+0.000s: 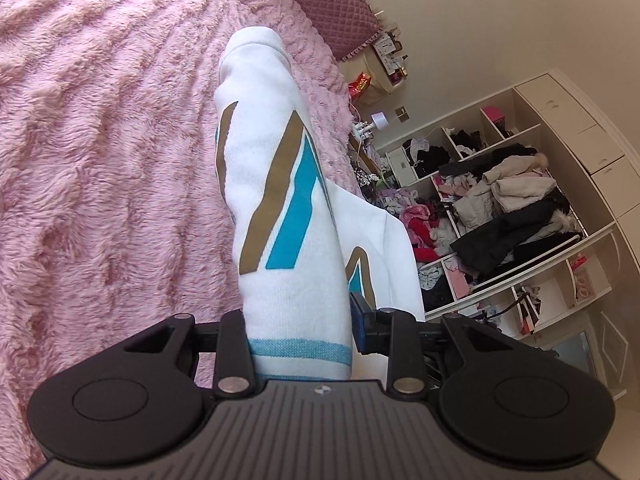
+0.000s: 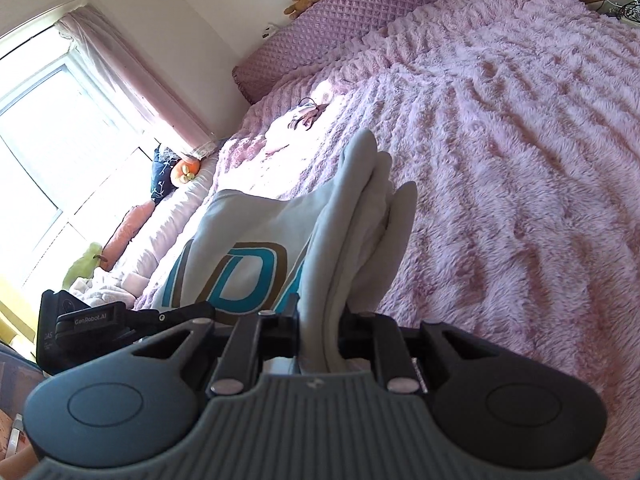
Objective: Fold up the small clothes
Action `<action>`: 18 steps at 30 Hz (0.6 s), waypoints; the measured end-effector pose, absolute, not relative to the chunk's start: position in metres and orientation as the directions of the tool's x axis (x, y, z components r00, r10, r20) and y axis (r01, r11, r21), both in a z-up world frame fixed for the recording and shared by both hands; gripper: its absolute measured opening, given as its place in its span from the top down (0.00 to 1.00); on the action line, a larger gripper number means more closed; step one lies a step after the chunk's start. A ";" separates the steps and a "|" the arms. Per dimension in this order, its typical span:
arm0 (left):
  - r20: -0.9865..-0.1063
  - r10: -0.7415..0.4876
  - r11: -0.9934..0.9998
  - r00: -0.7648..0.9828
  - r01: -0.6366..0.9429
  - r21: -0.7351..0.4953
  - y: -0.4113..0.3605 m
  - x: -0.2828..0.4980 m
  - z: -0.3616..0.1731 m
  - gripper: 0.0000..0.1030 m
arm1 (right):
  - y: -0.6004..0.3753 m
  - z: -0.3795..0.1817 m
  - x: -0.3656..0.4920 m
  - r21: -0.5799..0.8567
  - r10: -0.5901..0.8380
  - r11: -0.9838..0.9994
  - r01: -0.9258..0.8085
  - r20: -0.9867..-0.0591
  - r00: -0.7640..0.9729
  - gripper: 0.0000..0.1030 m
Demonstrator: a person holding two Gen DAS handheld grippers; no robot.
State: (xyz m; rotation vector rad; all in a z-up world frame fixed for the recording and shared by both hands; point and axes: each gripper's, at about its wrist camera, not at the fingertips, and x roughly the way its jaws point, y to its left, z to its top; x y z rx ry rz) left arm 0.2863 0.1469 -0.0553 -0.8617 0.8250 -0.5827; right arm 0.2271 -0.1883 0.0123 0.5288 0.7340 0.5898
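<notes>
A small white garment [image 1: 276,208] with teal and brown lettering hangs over the pink fluffy bed. My left gripper [image 1: 300,336] is shut on its hem, which has a teal stripe; the cloth fills the gap between the jaws. In the right wrist view the same garment [image 2: 240,264] shows its printed letters, and my right gripper [image 2: 320,340] is shut on a bunched fold of it. The left gripper [image 2: 120,320] shows at the lower left of that view, beside the garment. Both grippers' fingertips are hidden by cloth.
The pink fluffy blanket [image 2: 500,152] covers the bed, with a quilted purple headboard [image 2: 360,20]. A small pink item [image 2: 306,114] lies near the pillows. Open white shelves [image 1: 500,208] stuffed with clothes stand beside the bed. A window [image 2: 48,140] with a pink curtain is at left.
</notes>
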 end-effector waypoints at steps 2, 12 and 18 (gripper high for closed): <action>-0.389 -0.731 0.533 0.560 0.112 -0.839 0.158 0.287 -0.063 0.66 | -0.177 0.004 0.224 0.623 0.651 0.722 -0.301 -0.466 0.599 0.89; -0.413 -0.726 0.518 0.550 0.042 -0.855 0.194 0.307 -0.143 0.66 | -0.136 -0.064 0.252 0.569 0.603 0.779 -0.264 -0.565 0.564 0.89; -0.483 -0.702 0.556 0.523 -0.022 -0.831 0.208 0.324 -0.189 0.65 | -0.129 -0.109 0.281 0.526 0.577 0.807 -0.269 -0.605 0.548 0.89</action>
